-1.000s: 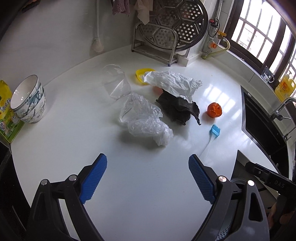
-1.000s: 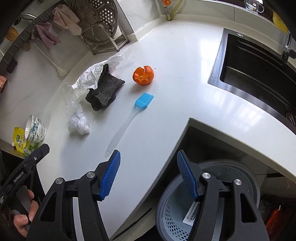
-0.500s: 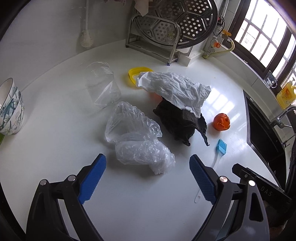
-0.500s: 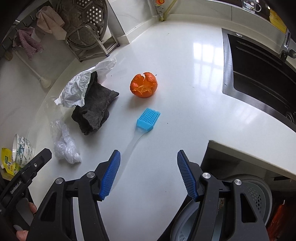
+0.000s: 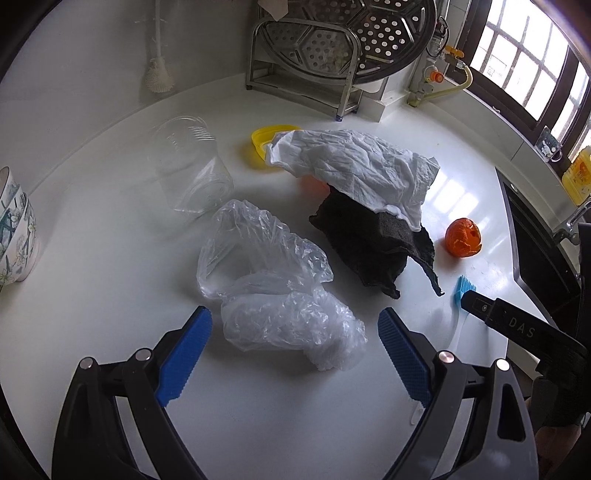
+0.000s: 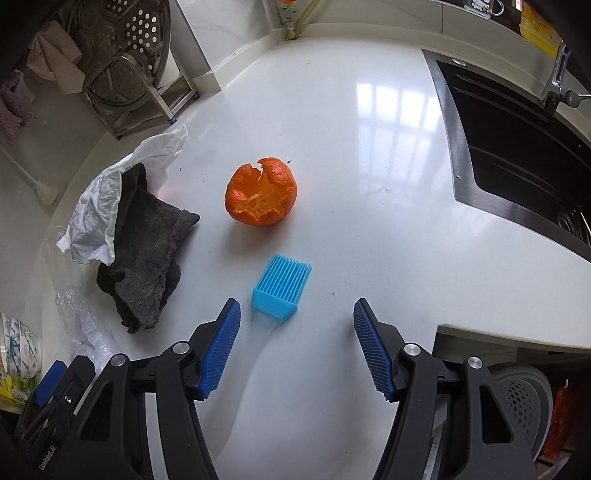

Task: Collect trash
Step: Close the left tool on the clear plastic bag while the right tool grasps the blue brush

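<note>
Left wrist, plastic bag [image 5: 280,291] between open claw [image 5: 291,354] tips, seemingly untouched

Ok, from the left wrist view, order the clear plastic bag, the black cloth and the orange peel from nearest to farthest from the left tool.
1. Clear plastic bag: between the open left tool tips.
2. Black cloth: beyond the bag, to the right.
3. Orange peel: farthest, right, towards the sink.

We see a white bench [image 5: 110,295] with a steel rack [image 5: 306,74] at the back holding a perforated steamer plate [image 5: 369,33]. Stacked bowls [image 5: 14,229] sit at the left edge. A blue brush [image 6: 281,291] lies flat near a black sink [image 6: 517,147]. A yellow lid [image 5: 262,138] lies beside the rack.
</note>
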